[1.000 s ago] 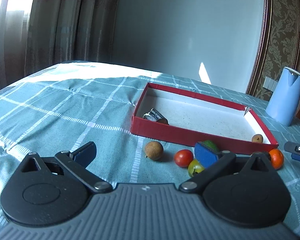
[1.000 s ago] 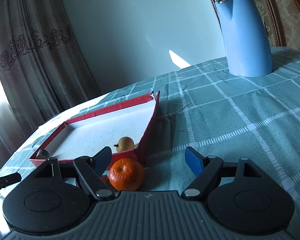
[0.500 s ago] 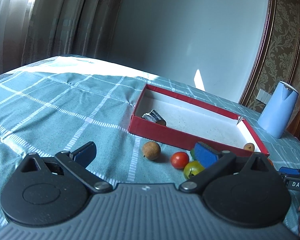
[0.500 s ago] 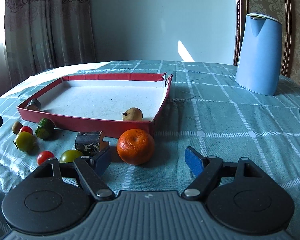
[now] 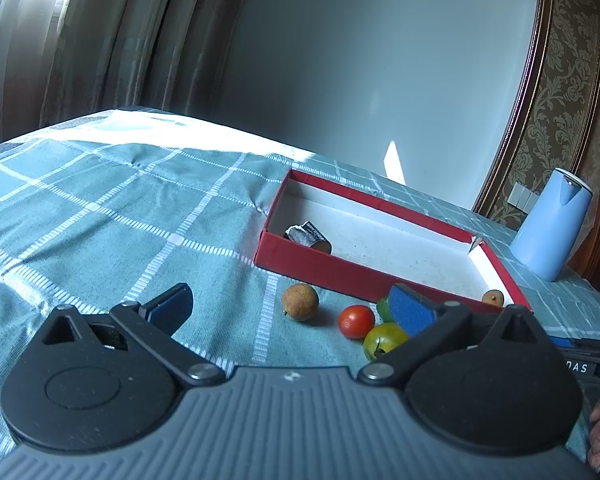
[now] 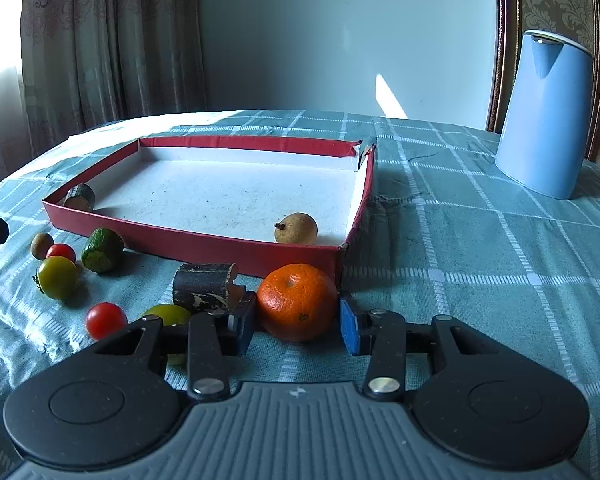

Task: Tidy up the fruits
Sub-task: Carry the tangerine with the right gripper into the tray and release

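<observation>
A red box (image 6: 204, 240) with a white floor lies on the checked cloth; it also shows in the left wrist view (image 5: 340, 276). Inside are a brown longan (image 6: 296, 229) and a dark chunk (image 6: 80, 197). In front of the box lie an orange mandarin (image 6: 298, 300), a dark cylinder (image 6: 204, 288), a green avocado piece (image 6: 102, 249), red tomatoes (image 6: 106, 320), green tomatoes (image 6: 58, 277) and a longan (image 5: 300, 302). My right gripper (image 6: 298, 324) has closed in around the mandarin, pads at its two sides. My left gripper (image 5: 288, 306) is open and empty above the cloth.
A tall blue kettle (image 6: 544, 116) stands on the table at the far right, also in the left wrist view (image 5: 552, 224). Curtains and a wall lie behind the table. The right gripper's body (image 5: 584, 354) shows at the left view's right edge.
My right gripper has moved forward and narrowed until its pads flank the mandarin. The left gripper has tilted up a little and stays open.
</observation>
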Available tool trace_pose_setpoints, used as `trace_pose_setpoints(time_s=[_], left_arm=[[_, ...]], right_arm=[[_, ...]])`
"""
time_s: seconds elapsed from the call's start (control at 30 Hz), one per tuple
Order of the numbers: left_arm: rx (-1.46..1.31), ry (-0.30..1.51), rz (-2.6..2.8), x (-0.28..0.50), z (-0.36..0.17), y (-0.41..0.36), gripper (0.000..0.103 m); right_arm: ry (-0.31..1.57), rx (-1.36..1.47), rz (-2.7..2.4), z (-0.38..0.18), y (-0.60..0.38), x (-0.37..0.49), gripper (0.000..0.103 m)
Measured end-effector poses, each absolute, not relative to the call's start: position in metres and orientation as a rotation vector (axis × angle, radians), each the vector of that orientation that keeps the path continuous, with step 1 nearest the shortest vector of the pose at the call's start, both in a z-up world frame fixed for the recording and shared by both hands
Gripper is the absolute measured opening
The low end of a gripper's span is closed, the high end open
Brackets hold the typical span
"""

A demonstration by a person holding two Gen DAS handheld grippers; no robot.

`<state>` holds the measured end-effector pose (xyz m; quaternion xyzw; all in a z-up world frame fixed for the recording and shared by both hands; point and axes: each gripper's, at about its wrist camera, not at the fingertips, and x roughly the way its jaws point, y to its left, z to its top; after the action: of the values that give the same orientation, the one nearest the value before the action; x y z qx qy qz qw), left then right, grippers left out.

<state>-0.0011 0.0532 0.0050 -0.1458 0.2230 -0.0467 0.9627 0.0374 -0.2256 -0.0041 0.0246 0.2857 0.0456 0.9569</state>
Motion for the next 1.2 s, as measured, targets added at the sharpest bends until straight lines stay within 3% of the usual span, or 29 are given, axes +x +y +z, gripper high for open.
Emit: trace_pose_setpoints(time_s=[0.23, 0.6, 0.67, 0.73, 0.83, 1.03, 1.2], left_arm=[[-0.29, 0.453, -0.093, 0.0, 0.005, 0.052, 0.103], [-0.299, 0.465, -0.091, 0.001, 0.004, 0.054, 0.103], [-0.298, 0.469, -0.091, 0.001, 0.003, 0.053, 0.103], [-0.299, 0.471, -0.089, 0.002, 0.003, 0.054, 0.103], [-0.297, 0.474, -0.086, 0.003, 0.003, 0.053, 0.103], [-0.267, 0.507, -0.089, 0.006, 0.002, 0.048, 0.103], [-0.115, 0.49, -0.116, -0.001, 0.007, 0.024, 0.103]], right_arm=[[0.474, 0.118, 0.151, 0.032, -0.227, 0.045, 0.042], [0.58, 0.105, 0.192, 0.014, -0.2, 0.107, 0.044], [0.565, 0.129, 0.195, 0.013, -0.207, 0.103, 0.047], [0.517, 0.181, 0.187, 0.017, -0.221, 0.088, 0.058], [0.428, 0.236, 0.145, 0.022, -0.245, 0.064, 0.065], [0.472, 0.223, -0.022, 0.003, -0.28, 0.036, 0.073], [0.507, 0.364, -0.004, -0.012, -0.302, 0.036, 0.074]])
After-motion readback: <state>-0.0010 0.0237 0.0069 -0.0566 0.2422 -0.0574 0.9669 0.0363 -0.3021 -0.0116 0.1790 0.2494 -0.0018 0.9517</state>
